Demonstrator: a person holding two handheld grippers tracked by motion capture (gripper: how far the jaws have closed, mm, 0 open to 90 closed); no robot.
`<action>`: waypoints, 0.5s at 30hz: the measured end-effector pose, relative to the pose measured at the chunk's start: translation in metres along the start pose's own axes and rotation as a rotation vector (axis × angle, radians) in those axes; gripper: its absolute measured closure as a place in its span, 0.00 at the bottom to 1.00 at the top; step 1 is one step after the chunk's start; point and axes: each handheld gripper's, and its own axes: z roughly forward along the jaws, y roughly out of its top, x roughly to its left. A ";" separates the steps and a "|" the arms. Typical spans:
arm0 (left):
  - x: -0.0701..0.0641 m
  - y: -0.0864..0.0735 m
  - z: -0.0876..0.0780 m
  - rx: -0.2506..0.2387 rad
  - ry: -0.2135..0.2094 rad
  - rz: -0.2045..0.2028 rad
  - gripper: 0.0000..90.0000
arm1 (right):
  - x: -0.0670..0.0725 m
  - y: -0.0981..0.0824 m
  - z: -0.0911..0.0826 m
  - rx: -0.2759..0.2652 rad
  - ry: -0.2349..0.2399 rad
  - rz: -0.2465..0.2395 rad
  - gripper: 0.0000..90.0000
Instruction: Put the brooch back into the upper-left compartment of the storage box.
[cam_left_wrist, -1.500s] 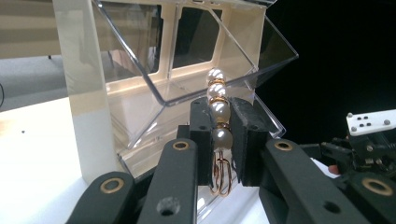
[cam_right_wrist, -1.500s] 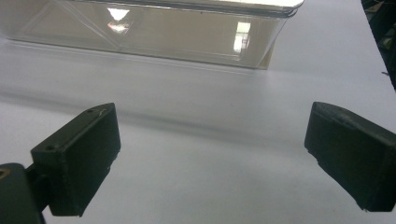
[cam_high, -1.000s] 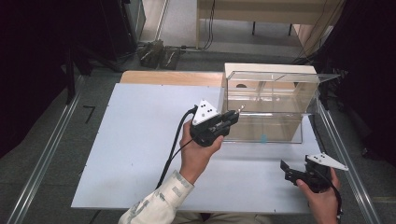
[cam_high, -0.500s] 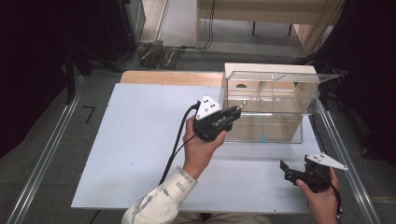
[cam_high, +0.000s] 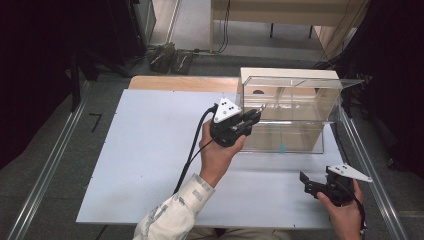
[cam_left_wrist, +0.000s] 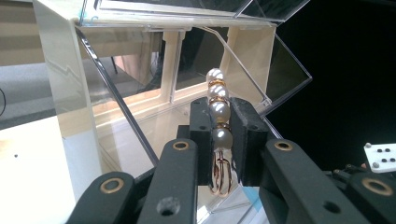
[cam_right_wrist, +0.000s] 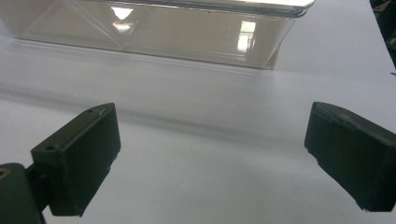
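My left gripper (cam_left_wrist: 219, 140) clamps a pearl bracelet (cam_left_wrist: 218, 116), raised at the clear box (cam_high: 292, 112) on the table's far right. Likely next: lower it inside. Right gripper (cam_right_wrist: 212, 154) rests spread wide, near right.

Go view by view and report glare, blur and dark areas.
High view: even light on the white table, surroundings dark. Left gripper view: pearl string sharp, clear box reflective, right side black. Right gripper view: jaws soft-focused, bright glare patches on the box front.
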 end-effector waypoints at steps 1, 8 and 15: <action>0.000 0.001 0.001 0.000 0.000 0.001 0.89 | 0.000 0.000 0.000 -0.001 0.000 -0.001 0.02; 0.000 0.006 0.006 -0.005 0.001 0.005 0.89 | 0.000 0.000 0.000 0.001 0.003 0.002 0.02; 0.000 0.011 0.013 -0.011 0.001 0.002 0.89 | -0.001 0.000 0.000 0.000 0.006 0.005 0.02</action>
